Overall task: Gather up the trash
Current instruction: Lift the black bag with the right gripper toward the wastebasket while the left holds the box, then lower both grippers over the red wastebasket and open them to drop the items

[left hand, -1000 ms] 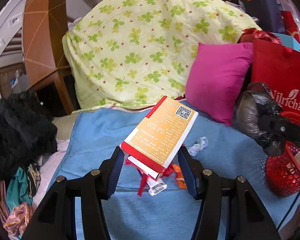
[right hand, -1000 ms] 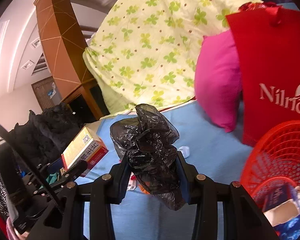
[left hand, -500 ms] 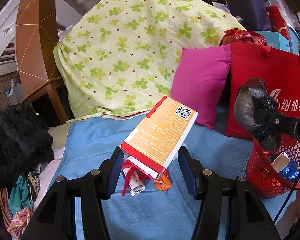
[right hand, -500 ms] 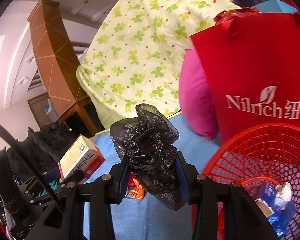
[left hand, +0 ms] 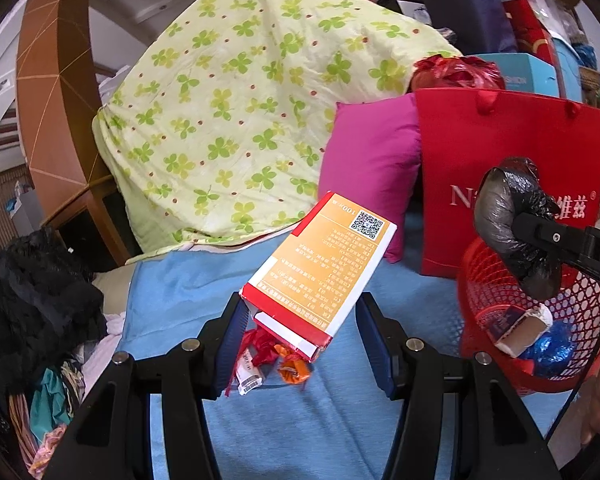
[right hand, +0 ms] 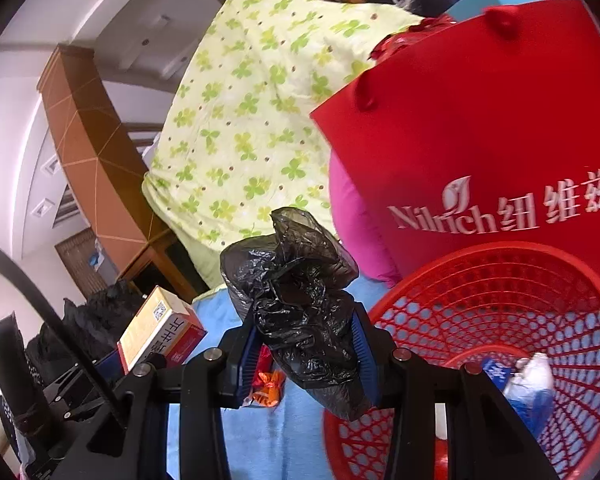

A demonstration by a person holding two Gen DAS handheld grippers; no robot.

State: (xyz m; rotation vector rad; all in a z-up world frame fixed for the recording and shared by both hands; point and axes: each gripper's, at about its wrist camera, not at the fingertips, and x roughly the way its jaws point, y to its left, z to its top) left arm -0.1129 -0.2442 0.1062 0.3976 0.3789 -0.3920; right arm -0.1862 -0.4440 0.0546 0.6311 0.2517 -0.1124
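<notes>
My left gripper is shut on an orange and red carton, held tilted above the blue bed sheet; the carton also shows in the right wrist view. My right gripper is shut on a crumpled black plastic bag, held at the left rim of the red mesh basket. In the left wrist view the bag hangs over the basket. Red and orange wrappers lie on the sheet under the carton.
The basket holds a blue wrapper and a small box. A red shopping bag, a pink pillow and a green clover quilt stand behind. Dark clothes pile up at the left.
Both grippers have moved right toward the red basket with their loads. The black bag now hangs at the basket's rim, and the basket fills more of the right wrist view.
</notes>
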